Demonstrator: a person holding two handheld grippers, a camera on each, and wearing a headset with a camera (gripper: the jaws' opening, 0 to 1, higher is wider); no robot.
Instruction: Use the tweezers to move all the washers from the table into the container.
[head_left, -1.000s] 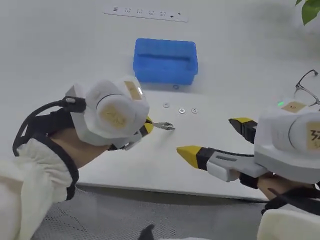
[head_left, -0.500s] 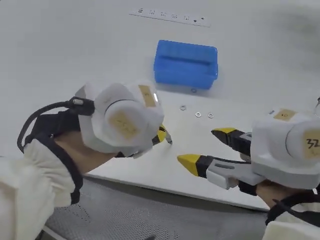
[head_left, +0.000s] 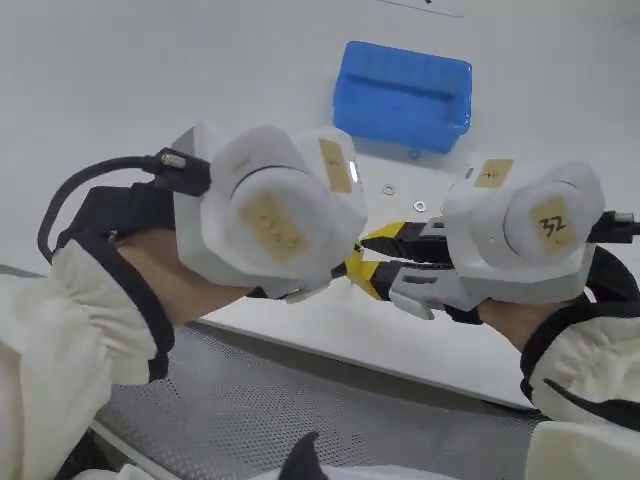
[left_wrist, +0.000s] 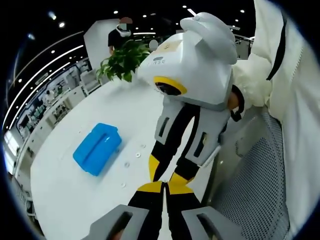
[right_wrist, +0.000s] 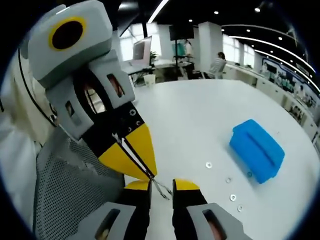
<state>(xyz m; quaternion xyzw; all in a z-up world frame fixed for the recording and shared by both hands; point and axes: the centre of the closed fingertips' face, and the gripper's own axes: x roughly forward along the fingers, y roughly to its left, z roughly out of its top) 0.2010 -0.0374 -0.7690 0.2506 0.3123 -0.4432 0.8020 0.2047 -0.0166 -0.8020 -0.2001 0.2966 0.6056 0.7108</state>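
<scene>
Head view, left gripper (head_left: 350, 268) pinching tweezers (right_wrist: 159, 189), facing right gripper (head_left: 372, 258)

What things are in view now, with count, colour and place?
container: one, blue, on the far part of the table.
washers: at least four, pale metal, on the table in front of the container.
tweezers: one pair, metal, held by the left hand-held gripper, tips between the right one's jaws.
table: one, white, under everything.
plant: one, green, beyond the table.
mesh surface: one, grey, below the near table edge.
left hand-held gripper: one, white with yellow-tipped jaws, shut on the tweezers.
right hand-held gripper: one, same colours, jaws open around the tweezer tips.
sleeves: two, white, at the head view's bottom corners.
</scene>
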